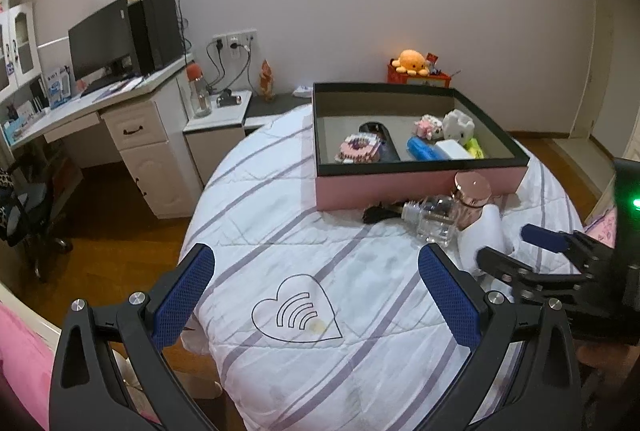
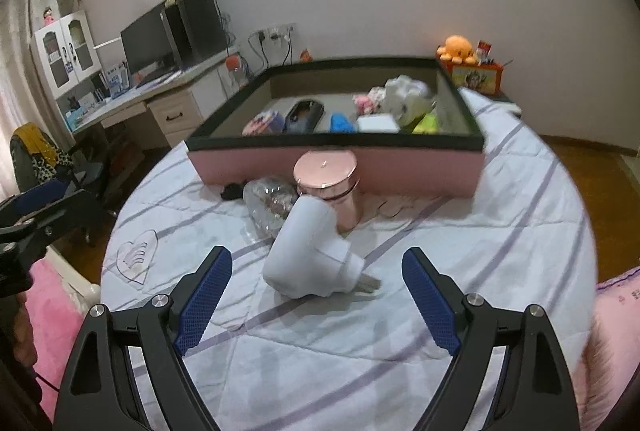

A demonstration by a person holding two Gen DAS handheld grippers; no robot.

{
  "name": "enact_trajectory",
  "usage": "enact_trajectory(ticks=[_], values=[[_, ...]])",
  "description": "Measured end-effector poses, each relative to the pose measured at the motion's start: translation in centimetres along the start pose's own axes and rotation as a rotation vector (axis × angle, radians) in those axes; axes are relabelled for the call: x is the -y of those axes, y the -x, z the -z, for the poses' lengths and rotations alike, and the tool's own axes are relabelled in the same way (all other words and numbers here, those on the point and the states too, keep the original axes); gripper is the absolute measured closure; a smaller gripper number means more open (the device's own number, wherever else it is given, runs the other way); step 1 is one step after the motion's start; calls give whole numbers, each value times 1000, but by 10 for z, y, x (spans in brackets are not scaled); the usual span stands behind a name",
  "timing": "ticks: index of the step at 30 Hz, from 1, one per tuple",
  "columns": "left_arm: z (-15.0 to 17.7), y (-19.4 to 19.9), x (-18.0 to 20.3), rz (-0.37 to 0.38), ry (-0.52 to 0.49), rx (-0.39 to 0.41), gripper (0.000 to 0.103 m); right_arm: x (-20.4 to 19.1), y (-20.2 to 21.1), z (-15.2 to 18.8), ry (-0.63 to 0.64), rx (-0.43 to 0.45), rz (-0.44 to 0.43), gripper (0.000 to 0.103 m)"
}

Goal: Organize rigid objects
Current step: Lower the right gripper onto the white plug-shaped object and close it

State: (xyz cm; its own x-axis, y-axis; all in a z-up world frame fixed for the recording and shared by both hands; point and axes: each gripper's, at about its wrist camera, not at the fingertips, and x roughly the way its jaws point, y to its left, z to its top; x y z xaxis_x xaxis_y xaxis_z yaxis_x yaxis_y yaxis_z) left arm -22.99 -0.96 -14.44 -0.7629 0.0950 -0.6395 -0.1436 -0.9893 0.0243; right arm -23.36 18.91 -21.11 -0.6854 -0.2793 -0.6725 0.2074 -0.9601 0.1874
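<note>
The right gripper (image 2: 316, 295) stands wide over the quilt (image 2: 500, 215), nothing between its pads — a white hair dryer (image 2: 308, 255) lies just beyond at 12 o'clock. The left gripper (image 1: 316, 295) gapes too, empty. Behind the dryer, at 12 — a pink-lidded jar (image 2: 332, 187) and a clear glass bottle (image 2: 268, 203) beside the pink box (image 2: 400, 167).

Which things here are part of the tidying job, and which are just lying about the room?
Part of the job:
pink box already holding small items
white hair dryer
rose-gold jar
clear glass bottle
right gripper, open
left gripper, open

Just lying about:
orange plush octopus
monitor
water bottle
</note>
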Motion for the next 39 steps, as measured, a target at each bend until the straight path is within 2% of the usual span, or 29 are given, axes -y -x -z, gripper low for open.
enact_trajectory(ticks=[6,10,11,13,17,21,28,31,34,37,39], values=[[3,-8,-4,0,-9,-28,0,1,-39,0,-22,-89,15,15],[3,-12,-7,-2,2,-38,0,-1,-40,0,14,-99,5,16],[3,-13,-6,5,6,-44,0,-1,-40,1,23,-104,9,17],[3,-16,-4,17,6,-50,0,-1,-38,3,51,-107,36,29],[2,-20,7,25,-10,-57,0,8,-31,7,62,-113,-8,29],[1,-27,20,44,-19,-73,0,19,-21,11,63,-107,-3,29],[-2,-53,55,110,-25,-118,0,55,-7,14,31,-81,53,29],[-3,-76,73,106,-32,-163,0,70,-4,12,7,-68,59,29],[-4,-95,83,62,-39,-205,0,80,-4,12,-5,-60,48,29],[-7,-108,90,96,-23,-227,0,82,-7,11,-1,-52,33,29],[-9,-115,95,86,-22,-236,0,82,-9,9,4,-50,30,29]])
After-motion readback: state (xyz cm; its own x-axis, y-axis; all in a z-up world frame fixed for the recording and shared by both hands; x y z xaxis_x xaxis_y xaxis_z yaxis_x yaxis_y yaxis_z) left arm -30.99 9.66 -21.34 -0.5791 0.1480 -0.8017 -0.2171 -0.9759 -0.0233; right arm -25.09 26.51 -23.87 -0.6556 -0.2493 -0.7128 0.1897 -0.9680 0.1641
